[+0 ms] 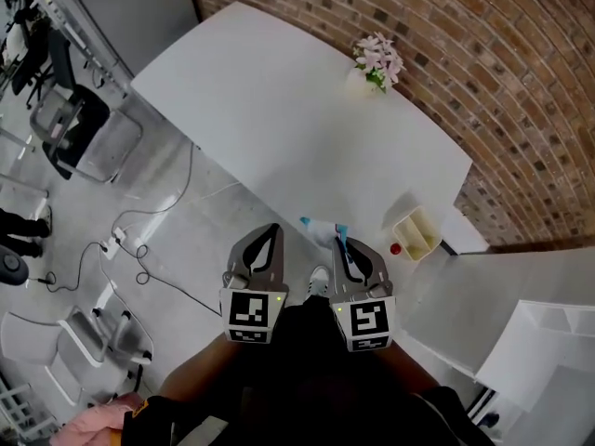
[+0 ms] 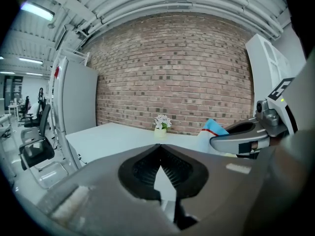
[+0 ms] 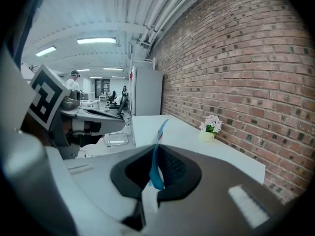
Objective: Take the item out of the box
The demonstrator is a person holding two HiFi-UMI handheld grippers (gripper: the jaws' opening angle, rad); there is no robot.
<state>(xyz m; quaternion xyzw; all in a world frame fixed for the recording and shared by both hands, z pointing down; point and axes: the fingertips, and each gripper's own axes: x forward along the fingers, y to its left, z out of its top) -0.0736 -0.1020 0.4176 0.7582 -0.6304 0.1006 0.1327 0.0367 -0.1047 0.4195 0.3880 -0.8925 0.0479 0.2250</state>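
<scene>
While you hold both grippers low in front of your body, note that the left gripper [image 1: 271,230] has its jaws pressed together with nothing between them; the left gripper view shows the ribbed pads meeting at the tips. Your right gripper [image 1: 340,242] is clamped on the item [image 1: 322,228], a thin blue and white packet with a red stripe. In the right gripper view it stands edge-on between the pads and sticks out past the jaw tips. Observe that the item is outside the box [image 1: 432,240]: the open cream box sits on the white table [image 1: 279,110] near its edge, apart from the packet, with a small red object [image 1: 395,248] just beside it. A pot of pale flowers [image 1: 376,61] stands at the table's far side against the brick wall [image 1: 465,54]. Both grippers hang above the grey floor [image 1: 186,221] by the table's near edge.
</scene>
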